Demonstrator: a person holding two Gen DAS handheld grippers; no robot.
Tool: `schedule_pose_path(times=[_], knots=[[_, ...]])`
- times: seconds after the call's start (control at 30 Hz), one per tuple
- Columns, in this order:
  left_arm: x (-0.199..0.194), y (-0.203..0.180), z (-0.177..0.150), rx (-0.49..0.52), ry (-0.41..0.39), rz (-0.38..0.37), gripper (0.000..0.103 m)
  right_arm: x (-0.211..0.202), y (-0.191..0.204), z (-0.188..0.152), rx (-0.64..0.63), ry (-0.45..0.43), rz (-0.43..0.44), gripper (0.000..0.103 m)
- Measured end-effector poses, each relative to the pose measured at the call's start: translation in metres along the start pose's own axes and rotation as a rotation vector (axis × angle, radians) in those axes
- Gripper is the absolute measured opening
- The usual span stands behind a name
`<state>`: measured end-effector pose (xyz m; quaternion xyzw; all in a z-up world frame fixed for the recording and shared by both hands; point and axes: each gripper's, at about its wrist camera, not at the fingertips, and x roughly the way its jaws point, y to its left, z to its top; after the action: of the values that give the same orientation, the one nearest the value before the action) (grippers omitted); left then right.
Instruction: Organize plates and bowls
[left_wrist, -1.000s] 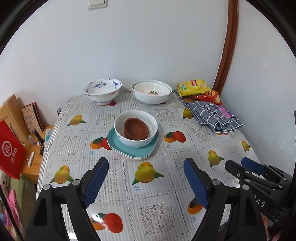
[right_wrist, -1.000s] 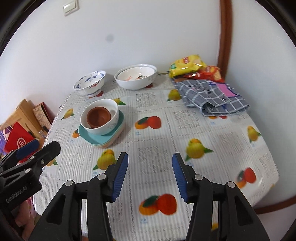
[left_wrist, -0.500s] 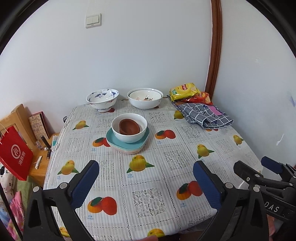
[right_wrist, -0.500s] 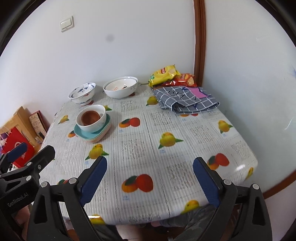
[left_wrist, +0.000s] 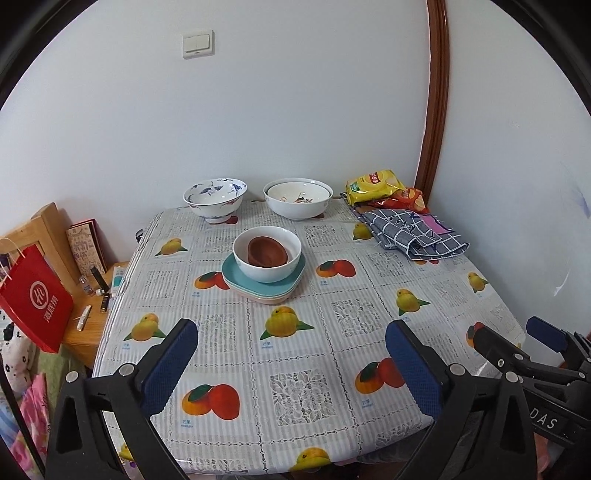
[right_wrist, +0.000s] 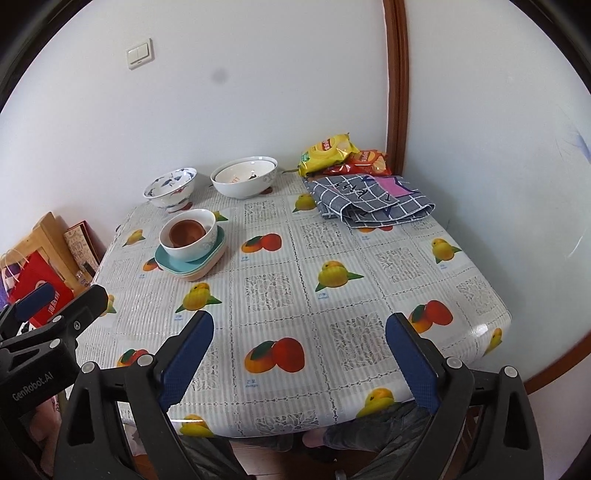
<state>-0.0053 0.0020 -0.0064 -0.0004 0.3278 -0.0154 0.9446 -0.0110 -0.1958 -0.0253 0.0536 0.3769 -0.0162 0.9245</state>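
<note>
Left wrist view: the left hand-held gripper (left_wrist: 291, 365) fills the bottom of the frame, its jaws spread wide with nothing between them; they have just been opening. Straight ahead, at centre frame, a white bowl (left_wrist: 266, 258) holding a brown bowl (left_wrist: 266, 252) sits on a stack of teal plates (left_wrist: 236, 275). Beyond it, near the wall, stand a blue-patterned bowl (left_wrist: 215, 197) and a wide white bowl (left_wrist: 297, 198). The stack lies well apart from the pads, dead ahead, so this hand looks better lined up for it. The right hand-held gripper (left_wrist: 517, 341) enters at the lower right edge, partly cut off.

Right wrist view: that gripper (right_wrist: 299, 363) is likewise empty and spread wide, having just been opening. Here the plate stack lies up and left of the jaws, off their axis. How many plates lie under the white bowl is hard to tell; a paler one shows at the bottom. The fruit-print surface (right_wrist: 332, 295) runs out of frame below.
</note>
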Motion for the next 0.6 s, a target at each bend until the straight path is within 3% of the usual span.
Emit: schedule_pose_path(times=[0.6], knots=[[0.0009, 0.0004, -0.0025, 0.002, 0.005, 0.005, 0.103, -0.0022, 0.0001, -0.001, 0.008, -0.004, 0.006, 0.093]])
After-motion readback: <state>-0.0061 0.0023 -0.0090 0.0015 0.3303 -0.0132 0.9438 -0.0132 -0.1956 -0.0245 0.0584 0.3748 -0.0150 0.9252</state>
